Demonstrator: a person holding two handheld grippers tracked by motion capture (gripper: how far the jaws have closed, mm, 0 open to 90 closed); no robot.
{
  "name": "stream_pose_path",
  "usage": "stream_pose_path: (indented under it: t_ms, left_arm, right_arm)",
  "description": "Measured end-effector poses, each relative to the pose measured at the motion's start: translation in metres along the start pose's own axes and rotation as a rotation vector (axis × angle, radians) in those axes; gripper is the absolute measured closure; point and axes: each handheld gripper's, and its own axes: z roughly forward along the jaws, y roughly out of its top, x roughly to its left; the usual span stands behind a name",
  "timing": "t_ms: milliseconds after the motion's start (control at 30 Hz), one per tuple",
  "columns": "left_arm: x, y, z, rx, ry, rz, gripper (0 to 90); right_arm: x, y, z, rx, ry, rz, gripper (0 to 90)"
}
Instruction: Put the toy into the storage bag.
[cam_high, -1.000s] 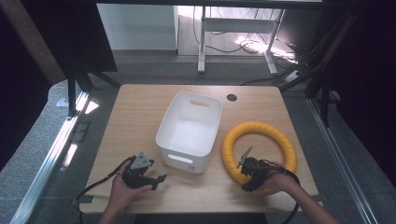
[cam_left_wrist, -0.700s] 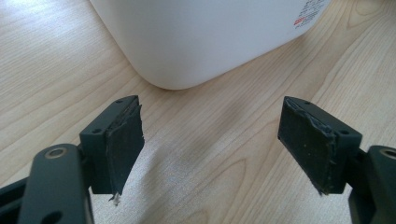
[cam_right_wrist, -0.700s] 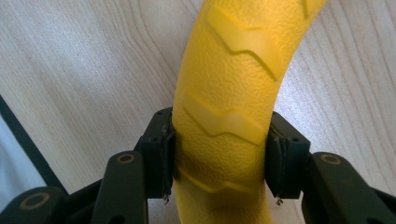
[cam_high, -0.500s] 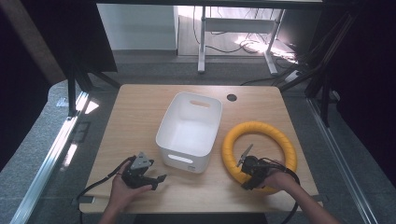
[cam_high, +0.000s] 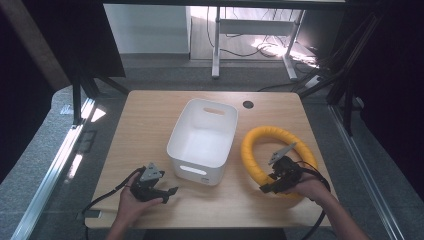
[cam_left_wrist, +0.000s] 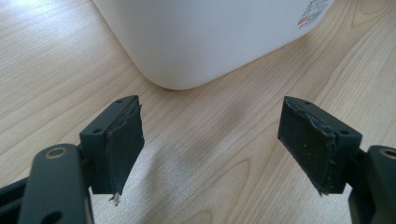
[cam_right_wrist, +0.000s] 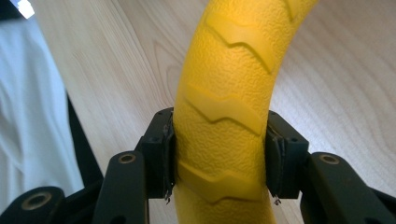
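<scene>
A yellow ring (cam_high: 270, 139) with a ridged, pebbled surface lies flat on the wooden table (cam_high: 145, 120), right of a white bin (cam_high: 202, 140). My right gripper (cam_high: 274, 181) grips the ring's near-left arc; in the right gripper view both pads press the yellow ring (cam_right_wrist: 224, 93) from either side. My left gripper (cam_high: 167, 192) rests low on the table by the bin's near-left corner, open. In the left gripper view its jaws stand wide apart over bare wood, nothing between them, with the white bin (cam_left_wrist: 205, 37) just ahead.
The bin has a handle slot in each end and nothing inside. A round cable hole (cam_high: 248, 104) sits in the table's far right. Black cables trail from both grippers off the near edge. Metal frame legs and floor surround the table.
</scene>
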Motion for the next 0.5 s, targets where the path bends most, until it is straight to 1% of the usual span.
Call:
stream_pose_path:
  t_ms: [33, 100, 333, 433, 500]
  left_arm:
    - [0.0, 0.0, 0.001, 0.0, -0.002, 0.0, 22.1]
    - [0.0, 0.0, 0.001, 0.001, -0.002, 0.0, 22.1]
    - [0.0, 0.0, 0.0, -0.004, -0.005, -0.001, 22.1]
    - [0.0, 0.0, 0.0, -0.003, -0.003, -0.001, 22.1]
    - [0.0, 0.0, 0.0, -0.004, -0.004, -0.002, 22.1]
  right_arm:
    - [-0.002, 0.0, -0.005, -0.026, 0.012, 0.009, 51.9]
    - [-0.003, 0.0, -0.006, -0.035, 0.016, 0.011, 51.9]
    - [-0.011, 0.0, -0.022, -0.138, 0.044, 0.055, 51.9]
    - [-0.013, -0.001, -0.025, -0.163, 0.052, 0.061, 51.9]
    - [-0.017, -0.001, -0.032, -0.204, 0.064, 0.08, 51.9]
